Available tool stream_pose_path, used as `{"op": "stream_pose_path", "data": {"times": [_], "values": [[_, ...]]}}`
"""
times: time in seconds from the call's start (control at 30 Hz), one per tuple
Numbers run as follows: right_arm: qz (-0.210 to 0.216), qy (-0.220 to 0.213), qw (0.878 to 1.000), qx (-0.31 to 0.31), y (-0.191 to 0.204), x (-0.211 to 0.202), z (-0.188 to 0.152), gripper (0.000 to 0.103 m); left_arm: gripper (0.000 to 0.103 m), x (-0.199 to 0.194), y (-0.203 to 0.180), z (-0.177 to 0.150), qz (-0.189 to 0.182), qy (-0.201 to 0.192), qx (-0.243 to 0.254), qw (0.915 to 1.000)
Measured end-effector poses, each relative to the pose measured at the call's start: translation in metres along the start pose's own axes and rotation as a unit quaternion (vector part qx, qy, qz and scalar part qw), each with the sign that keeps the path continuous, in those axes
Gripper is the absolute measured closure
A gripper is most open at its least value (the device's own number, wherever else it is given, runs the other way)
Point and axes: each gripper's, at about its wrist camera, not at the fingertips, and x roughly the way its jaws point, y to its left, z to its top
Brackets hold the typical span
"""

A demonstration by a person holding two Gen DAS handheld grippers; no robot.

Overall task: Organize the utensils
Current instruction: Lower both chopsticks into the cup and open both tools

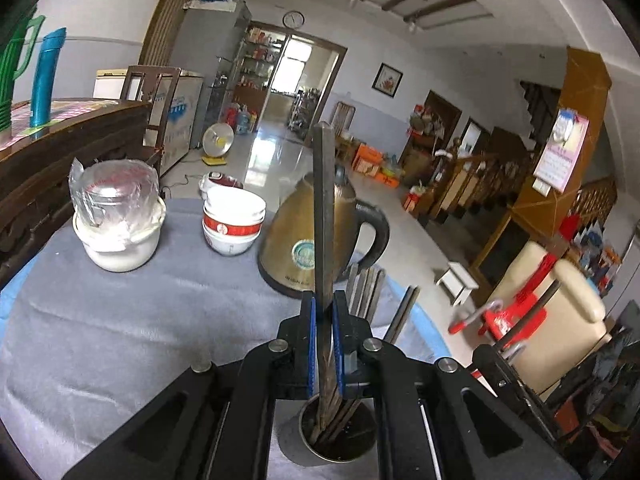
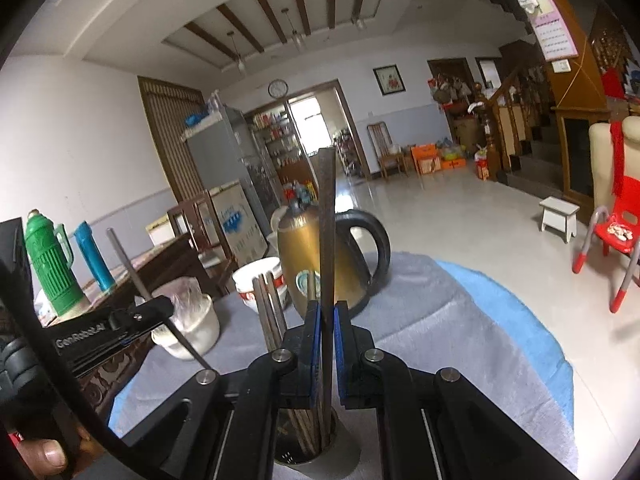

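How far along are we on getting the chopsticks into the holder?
Several chopsticks already stand in the metal holder. In hand: the left gripper and right gripper each clamp one chopstick, both above the holder. Left: lower and release those two. No loose utensils show on the table.

both wrist views look close along their fingers (slightly downward), sharing the kettle (image 1: 308, 236).

The metal cup (image 1: 336, 436) is half hidden (chopstick (image 1: 325, 280) tips too) behind hand-held gripper frames.
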Motion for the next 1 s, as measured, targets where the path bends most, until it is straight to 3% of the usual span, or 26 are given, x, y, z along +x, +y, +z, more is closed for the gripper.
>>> {"op": "stream_pose_path", "data": {"times": [0.4, 0.53, 0.57, 0.63, 0.67, 0.7, 0.77, 0.83, 1.0], "values": [[0.015, 0.062, 0.998, -0.010, -0.004, 0.028, -0.021, 0.096, 0.095, 0.028, -0.011, -0.024, 0.004, 0.074, 0.042, 0.9964], [0.018, 0.091, 0.996, -0.006, -0.006, 0.038, -0.025, 0.094, 0.093, 0.032, -0.004, -0.026, 0.008, 0.110, 0.026, 0.9936], [0.021, 0.098, 0.995, -0.001, -0.007, 0.038, -0.025, 0.093, 0.088, 0.029, -0.002, -0.023, 0.005, 0.112, 0.019, 0.9935], [0.020, 0.099, 0.995, 0.004, -0.009, 0.036, -0.021, 0.092, 0.064, 0.019, 0.000, -0.017, 0.008, 0.104, 0.012, 0.9945], [0.013, 0.094, 0.995, 0.003, -0.009, 0.032, -0.017, 0.087, 0.051, 0.011, 0.002, -0.013, 0.007, 0.093, 0.008, 0.9956], [0.008, 0.090, 0.996, 0.003, -0.009, 0.029, -0.014, 0.082, 0.050, 0.002, 0.004, -0.010, 0.007, 0.081, 0.007, 0.9967], [0.006, 0.073, 0.997, 0.009, -0.010, 0.016, -0.005, 0.056, 0.050, -0.014, 0.007, -0.003, 0.008, 0.062, 0.006, 0.9980], [0.000, 0.044, 0.999, 0.017, -0.009, -0.002, 0.004, 0.039, 0.050, -0.032, 0.014, 0.002, 0.008, 0.048, -0.002, 0.9988], [0.001, 0.011, 1.000, 0.021, -0.001, -0.040, 0.007, 0.039, 0.039, -0.066, 0.026, -0.003, 0.023, 0.028, 0.006, 0.9993]]}}
